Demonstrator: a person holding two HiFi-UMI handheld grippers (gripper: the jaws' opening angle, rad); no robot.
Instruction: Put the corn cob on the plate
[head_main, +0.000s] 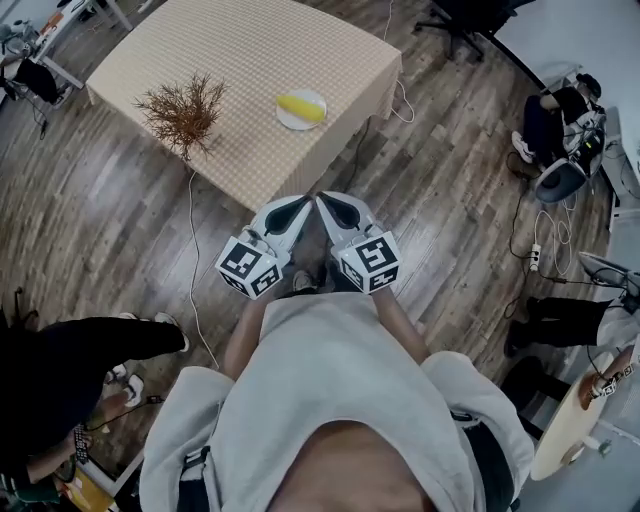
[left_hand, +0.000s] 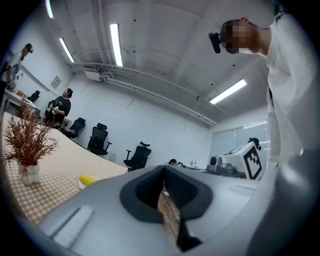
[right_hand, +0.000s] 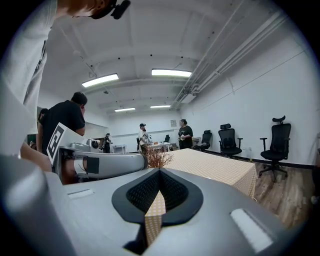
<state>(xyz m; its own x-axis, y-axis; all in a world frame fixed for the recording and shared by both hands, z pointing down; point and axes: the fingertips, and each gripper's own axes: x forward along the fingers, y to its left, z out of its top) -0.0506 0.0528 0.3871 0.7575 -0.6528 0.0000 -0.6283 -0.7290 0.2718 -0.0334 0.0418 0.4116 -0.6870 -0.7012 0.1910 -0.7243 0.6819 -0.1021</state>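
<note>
Yellow corn cob (head_main: 301, 107) is lying on plate (head_main: 292, 125) on desk (head_main: 260, 50) | left gripper (head_main: 303, 201), right gripper (head_main: 322, 198): jaws clenching on nothing, hanging clear of desk | cob judged light, stiff, roll-prone; gripping mid-length is looking best.

Left gripper (head_main: 302, 204), right gripper (head_main: 326, 201) seemingly closed

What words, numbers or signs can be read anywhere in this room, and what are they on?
No text here can be read.
Left cube and right cube: black-and-white square patterns, not letters.
Wall plaque: too small to read.
Frame on the far wall: too small to read.
</note>
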